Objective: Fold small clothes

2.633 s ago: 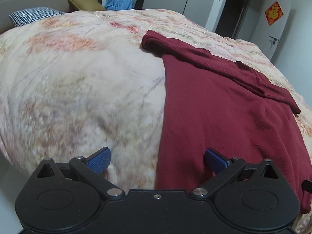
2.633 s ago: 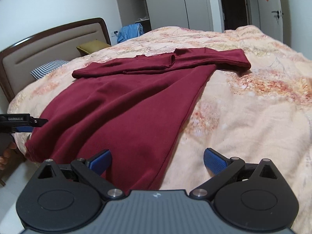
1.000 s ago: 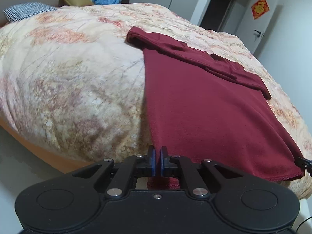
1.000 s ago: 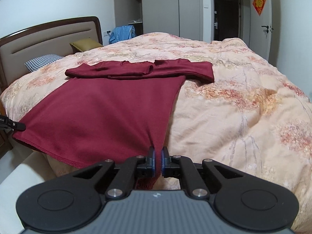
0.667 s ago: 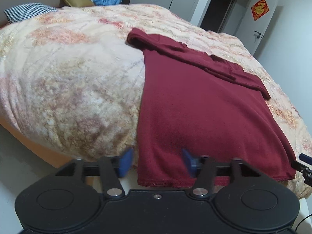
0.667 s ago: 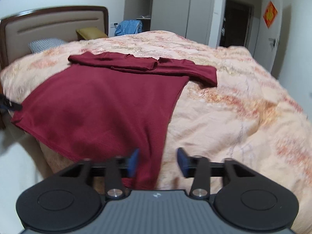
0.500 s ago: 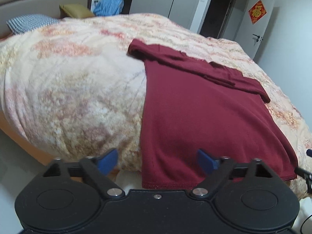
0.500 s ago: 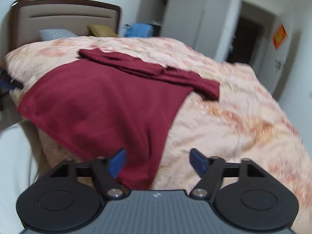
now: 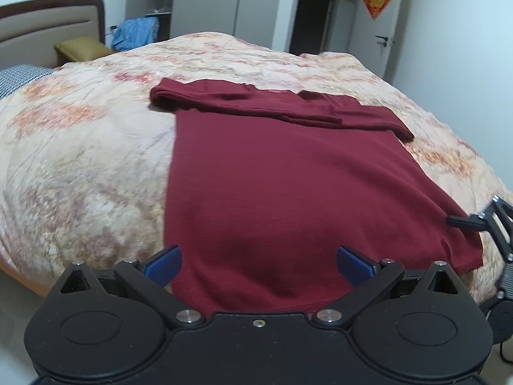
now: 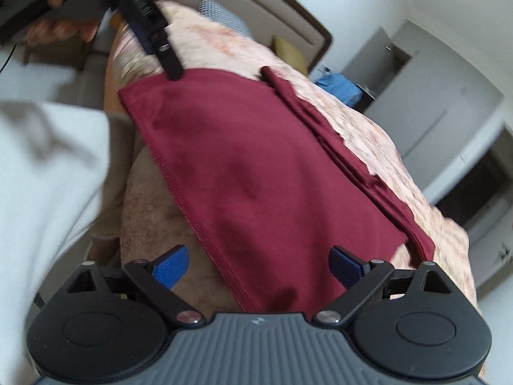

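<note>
A dark red garment (image 9: 288, 176) lies flat on the bed (image 9: 80, 147), its sleeves folded across the far end and its hem hanging over the near edge. My left gripper (image 9: 259, 261) is at that hem with its jaws opening wide. Cloth lies between the blue pads (image 9: 163, 263), and neither pad presses on it. In the tilted right wrist view the garment (image 10: 272, 166) runs diagonally. My right gripper (image 10: 259, 261) is opening too, with the stitched hem corner between its fingers, untouched. The other gripper's finger (image 10: 170, 64) rests at the far hem corner.
A padded headboard (image 9: 48, 22), a mustard pillow (image 9: 80, 49) and a checked pillow (image 9: 19, 77) are at the bed's head. Blue clothing (image 9: 138, 32) lies by the wardrobe (image 9: 208, 3). A dark doorway (image 9: 317, 12) is behind. A person's pale sleeve (image 10: 41, 176) fills the left of the right wrist view.
Both grippers were shut on the garment's hem and have let it go, their jaws spreading wide. The right gripper rolled sharply, so its view tilts. The left gripper shifted right along the hem.
</note>
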The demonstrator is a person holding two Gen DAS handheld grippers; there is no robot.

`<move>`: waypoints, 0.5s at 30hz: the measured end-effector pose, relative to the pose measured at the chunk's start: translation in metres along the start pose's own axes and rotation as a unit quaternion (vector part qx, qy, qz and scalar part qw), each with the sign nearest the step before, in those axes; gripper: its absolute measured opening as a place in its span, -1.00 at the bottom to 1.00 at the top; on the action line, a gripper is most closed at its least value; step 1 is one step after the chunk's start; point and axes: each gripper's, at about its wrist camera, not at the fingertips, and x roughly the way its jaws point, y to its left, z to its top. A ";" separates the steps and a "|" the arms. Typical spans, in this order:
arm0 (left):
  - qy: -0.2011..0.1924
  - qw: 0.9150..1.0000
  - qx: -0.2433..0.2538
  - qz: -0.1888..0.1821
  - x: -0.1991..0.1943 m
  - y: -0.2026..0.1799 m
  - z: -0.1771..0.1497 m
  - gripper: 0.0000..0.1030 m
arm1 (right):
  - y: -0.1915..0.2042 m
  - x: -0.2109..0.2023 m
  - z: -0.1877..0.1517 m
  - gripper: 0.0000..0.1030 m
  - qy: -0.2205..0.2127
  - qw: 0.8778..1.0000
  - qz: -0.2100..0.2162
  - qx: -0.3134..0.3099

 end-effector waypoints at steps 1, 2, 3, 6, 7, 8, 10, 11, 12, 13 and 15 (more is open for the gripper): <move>0.000 1.000 0.011 0.001 0.001 -0.003 -0.001 0.99 | 0.006 0.005 0.001 0.87 0.003 1.000 -0.002 -0.016; 0.001 1.000 0.022 0.003 0.002 -0.006 -0.001 0.99 | 0.012 0.011 0.001 0.87 0.010 0.999 -0.011 -0.034; 0.001 0.999 0.035 0.005 0.003 -0.009 -0.002 0.99 | 0.019 0.017 -0.001 0.87 0.017 0.998 -0.029 -0.056; -0.003 0.997 0.079 0.003 0.003 -0.018 -0.006 0.99 | 0.030 0.031 -0.004 0.87 0.022 0.992 -0.065 -0.105; -0.007 0.996 0.094 0.000 0.002 -0.021 -0.008 0.99 | 0.031 0.032 -0.003 0.87 0.015 0.991 -0.070 -0.109; -0.010 0.994 0.109 -0.004 0.001 -0.024 -0.011 0.99 | 0.032 0.030 -0.003 0.87 0.003 0.991 -0.075 -0.114; -0.012 0.991 0.136 -0.010 0.001 -0.030 -0.016 0.99 | 0.033 0.028 -0.003 0.79 -0.022 0.987 -0.088 -0.132; -0.009 0.989 0.149 -0.012 0.001 -0.033 -0.017 0.99 | 0.034 0.026 -0.004 0.68 -0.035 0.985 -0.092 -0.144; -0.005 0.987 0.160 -0.012 0.002 -0.037 -0.019 0.99 | 0.034 0.023 -0.005 0.62 -0.047 0.983 -0.093 -0.153; -0.002 0.986 0.168 -0.011 0.002 -0.039 -0.020 0.99 | 0.033 0.020 -0.004 0.46 -0.058 0.981 -0.089 -0.160; -0.002 0.985 0.174 -0.013 0.001 -0.041 -0.023 0.99 | 0.031 0.015 -0.004 0.06 -0.075 0.981 -0.072 -0.165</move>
